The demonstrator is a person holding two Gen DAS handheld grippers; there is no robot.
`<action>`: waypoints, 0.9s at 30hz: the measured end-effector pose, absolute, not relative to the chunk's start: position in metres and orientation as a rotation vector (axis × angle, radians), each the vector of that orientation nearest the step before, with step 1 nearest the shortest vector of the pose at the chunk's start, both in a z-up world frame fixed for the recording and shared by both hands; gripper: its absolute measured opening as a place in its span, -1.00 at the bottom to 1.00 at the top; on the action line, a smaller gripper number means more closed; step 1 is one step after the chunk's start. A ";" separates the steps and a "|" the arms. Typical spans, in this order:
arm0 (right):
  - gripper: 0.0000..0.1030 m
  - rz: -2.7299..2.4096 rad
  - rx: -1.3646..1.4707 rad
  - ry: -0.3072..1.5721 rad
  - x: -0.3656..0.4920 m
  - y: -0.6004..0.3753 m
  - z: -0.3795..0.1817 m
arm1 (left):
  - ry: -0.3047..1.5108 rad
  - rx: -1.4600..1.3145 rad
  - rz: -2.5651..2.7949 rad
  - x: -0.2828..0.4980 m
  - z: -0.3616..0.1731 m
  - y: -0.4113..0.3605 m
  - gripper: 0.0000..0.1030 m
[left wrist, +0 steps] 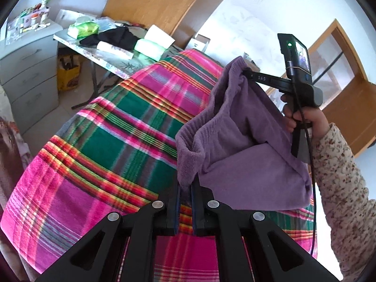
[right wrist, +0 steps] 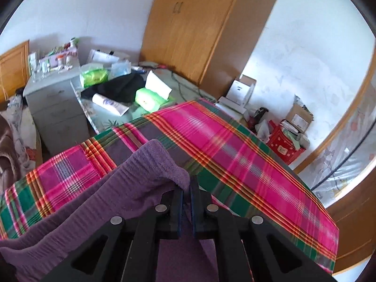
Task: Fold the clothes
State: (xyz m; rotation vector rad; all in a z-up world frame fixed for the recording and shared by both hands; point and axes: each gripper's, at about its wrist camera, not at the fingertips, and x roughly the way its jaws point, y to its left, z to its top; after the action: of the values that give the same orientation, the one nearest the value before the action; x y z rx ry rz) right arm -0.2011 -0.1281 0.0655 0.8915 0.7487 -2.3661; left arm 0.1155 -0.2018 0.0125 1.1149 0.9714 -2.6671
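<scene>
Your work surface is a pink, green and orange plaid blanket point(left wrist: 112, 141), spread flat. Above it hangs the purple garment point(left wrist: 237, 145), lifted clear at its ribbed waistband and sagging between your two tools. Your left gripper point(left wrist: 185, 189) is clenched on one waistband corner, cloth pinched between the pads. Your right gripper point(right wrist: 186, 184) is likewise clamped on the opposite corner, fabric bunched over its left finger. Your right hand point(left wrist: 303, 117), in a floral sleeve point(left wrist: 340, 188), grasps that tool's handle. A cluttered side table point(left wrist: 103, 58) stands behind.
</scene>
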 end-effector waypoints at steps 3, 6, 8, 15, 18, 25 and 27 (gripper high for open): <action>-0.90 -2.346 0.890 0.788 -0.208 -0.143 0.058 | 0.981 1.121 -2.643 0.115 0.009 -0.209 -0.86; -0.90 -2.321 0.893 0.797 -0.211 -0.153 0.053 | 0.989 1.139 -2.626 0.113 0.005 -0.212 -0.85; -0.90 -2.299 0.911 0.814 -0.213 -0.161 0.044 | 0.987 1.151 -2.623 0.111 0.003 -0.213 -0.85; -0.87 -2.259 1.051 0.736 -0.221 -0.151 0.029 | 0.979 1.186 -2.612 0.106 0.000 -0.215 -0.85; -0.70 -2.233 1.121 0.602 -0.222 -0.137 0.038 | 0.987 1.196 -2.608 0.106 0.000 -0.215 -0.83; -0.58 -2.228 1.115 0.480 -0.198 -0.093 0.073 | 0.867 1.183 -2.637 0.113 0.014 -0.201 -0.73; -0.54 -2.250 1.090 0.439 -0.184 -0.070 0.086 | 0.841 1.169 -2.638 0.114 0.016 -0.200 -0.65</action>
State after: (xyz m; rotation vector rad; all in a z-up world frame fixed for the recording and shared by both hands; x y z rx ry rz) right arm -0.1841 -0.0696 0.0858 1.0898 0.4388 -2.2503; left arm 0.1141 -0.1998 0.0162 1.1692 0.8406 -2.6379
